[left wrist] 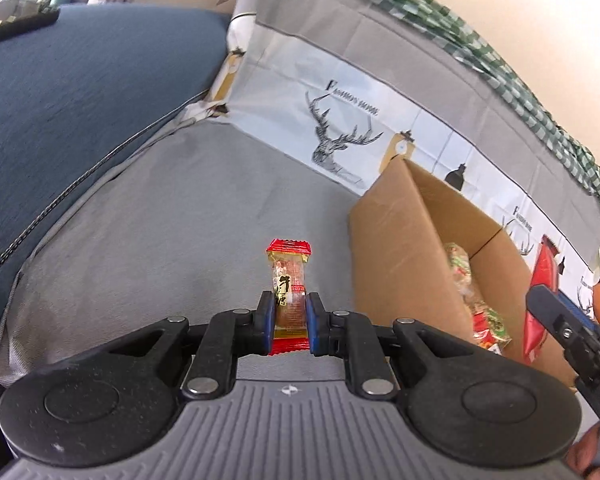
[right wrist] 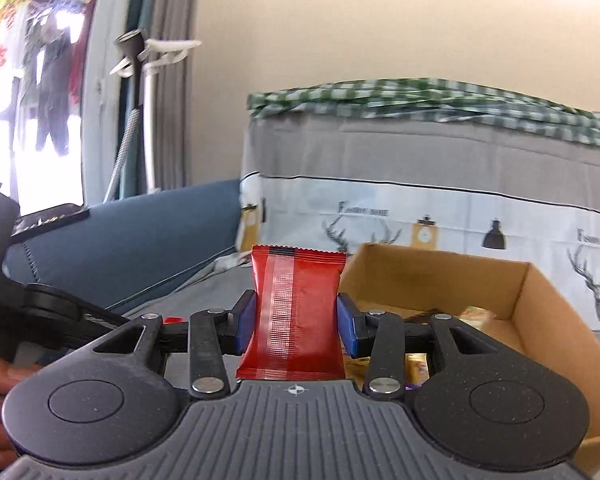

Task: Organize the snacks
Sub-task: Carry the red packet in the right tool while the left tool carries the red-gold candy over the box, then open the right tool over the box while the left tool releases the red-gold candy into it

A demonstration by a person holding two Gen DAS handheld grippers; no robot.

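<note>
In the left wrist view, the left gripper [left wrist: 290,320] has its fingers [left wrist: 265,322] clamped nearly closed on a slim snack bar [left wrist: 287,288] in a gold wrapper with red ends. The bar's long axis runs straight out along the fingers toward 12 o'clock, its far end poking well past the tips. It is carried clear above the grey sofa seat [left wrist: 172,216]. The cardboard box [left wrist: 384,248], open at the top and already holding several wrapped snacks [left wrist: 466,276], stands at about 2 o'clock from the bar, its near wall just beside the fingers' right side. The right gripper [left wrist: 572,340] comes in from the 3 o'clock edge, on the box's far side, with a red packet [left wrist: 540,296] showing by its tip. The left gripper tilts moderately downward toward the seat.

In the right wrist view, the right gripper [right wrist: 296,320] holds a red foil packet [right wrist: 296,312] upright between its blue pads [right wrist: 246,320], which pinch it at mid-height so the foil waists inward. Its long axis also points to 12 o'clock. The same box [right wrist: 436,272] lies just beyond, from 1 to 3 o'clock, its open mouth partly under the right finger. This gripper points nearly level. By my judgement the right hand is the nearer to a drop: a short reach rightward and forward puts the packet over the opening, while the left must swing right across the box wall.
</note>
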